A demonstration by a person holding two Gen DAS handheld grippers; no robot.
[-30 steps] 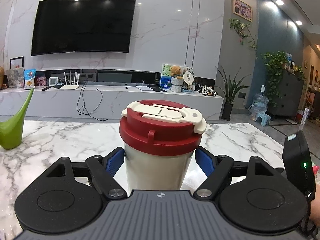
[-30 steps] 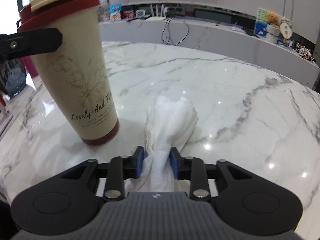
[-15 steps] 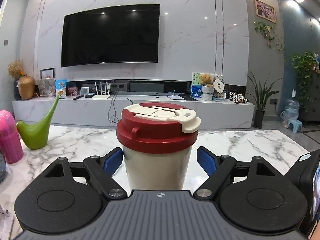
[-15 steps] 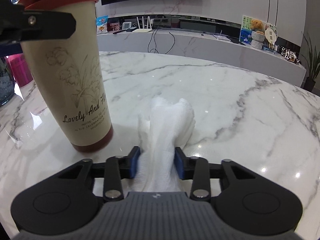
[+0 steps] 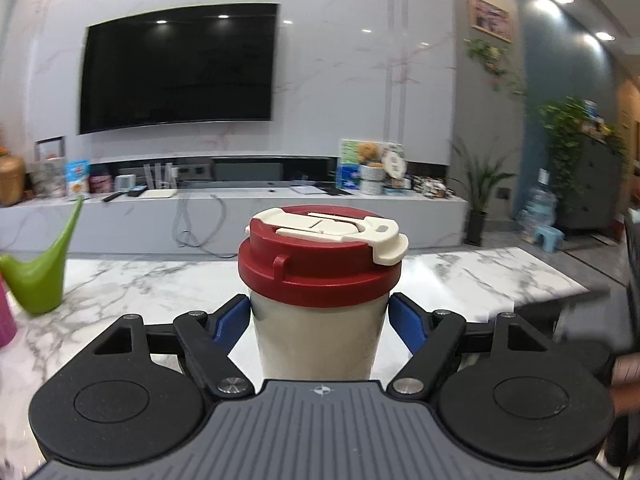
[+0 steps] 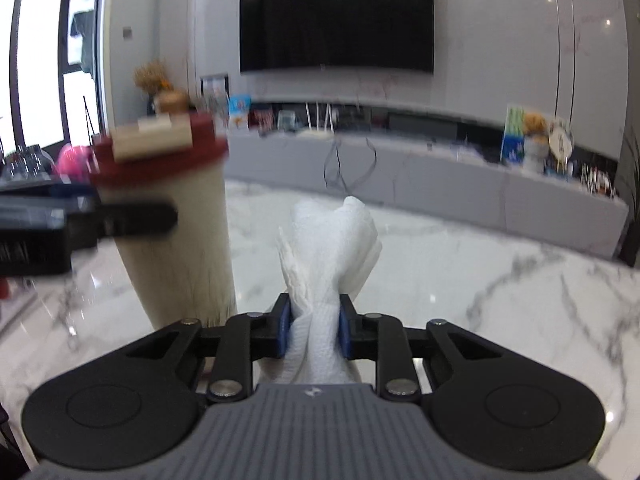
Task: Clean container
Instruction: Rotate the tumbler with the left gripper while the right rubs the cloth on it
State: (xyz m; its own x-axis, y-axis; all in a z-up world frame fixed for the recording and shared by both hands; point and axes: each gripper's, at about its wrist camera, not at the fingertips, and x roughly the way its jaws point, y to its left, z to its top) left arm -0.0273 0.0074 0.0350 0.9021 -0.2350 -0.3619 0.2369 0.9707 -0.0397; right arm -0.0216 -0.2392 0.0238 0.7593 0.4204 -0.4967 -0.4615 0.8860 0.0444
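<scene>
Clamped on the cup (image 5: pixel 316 332) with the left fingers (image 5: pixel 230 320), one blue pad on each side of the cream wall, just under the red lid (image 5: pixel 320 264); just squeezed tighter. Standing upright over the marble table (image 5: pixel 140 288), long axis vertical; foot hidden in both views, so no telling whether resting or raised a little.

Pinched shut on a white paper towel (image 6: pixel 332 240) with the right fingers (image 6: pixel 285 330), having just closed further on it. Bunched wad sticking forward and up past the tips, clear of the table.

From the right wrist: cup (image 6: pixel 180 240) to the left of the wad, near but apart, no contact yet. Side wall bare below the dark left finger (image 6: pixel 136 220) crossing it high up.

Probably the start of the wipe. Judged next: swing the towel leftward onto the wall and rub along its height, up and down, keeping below the crossing finger. Nearer the free wall with the right hand; left one only for steadying. Possible risk: pushing sideways hard enough to twist the cup in its grip.
</scene>
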